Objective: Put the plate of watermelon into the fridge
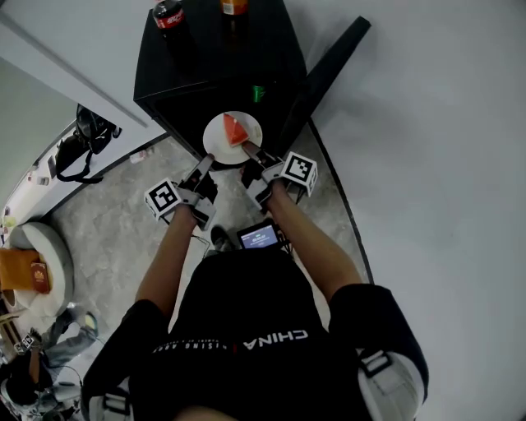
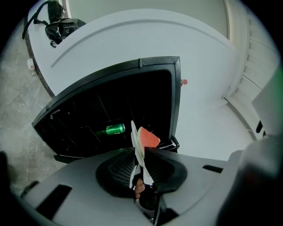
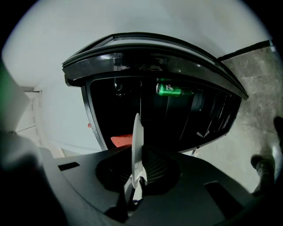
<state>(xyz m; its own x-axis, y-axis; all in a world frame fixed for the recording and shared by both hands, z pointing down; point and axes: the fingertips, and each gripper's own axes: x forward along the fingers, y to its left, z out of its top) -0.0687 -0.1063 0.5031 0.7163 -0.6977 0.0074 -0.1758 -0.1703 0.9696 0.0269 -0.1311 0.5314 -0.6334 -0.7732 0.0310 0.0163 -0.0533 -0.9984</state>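
Grey marbled floor and white walls surround a low black fridge (image 1: 215, 62) whose door (image 1: 330, 64) stands open to the right. A cola bottle (image 1: 170, 15) and an orange bottle (image 1: 233, 6) stand on top, and a green can (image 2: 115, 129) lies inside.

A white plate (image 1: 220, 144) hangs level at the fridge's open front, carried between both grippers. Whether its far edge has crossed into the opening I cannot tell. A red watermelon slice (image 1: 236, 131) lies on the plate's right half, nearer the right gripper.

The left gripper (image 1: 207, 163) is clamped on the plate's near-left rim. In its own view the plate runs edge-on up between the jaws, with the slice just past the right jaw's tip. The right gripper (image 1: 249, 154) is clamped on the near-right rim. Its view shows the thin rim pinched between the jaws, and the slice peeps out to the left, close behind the left jaw.
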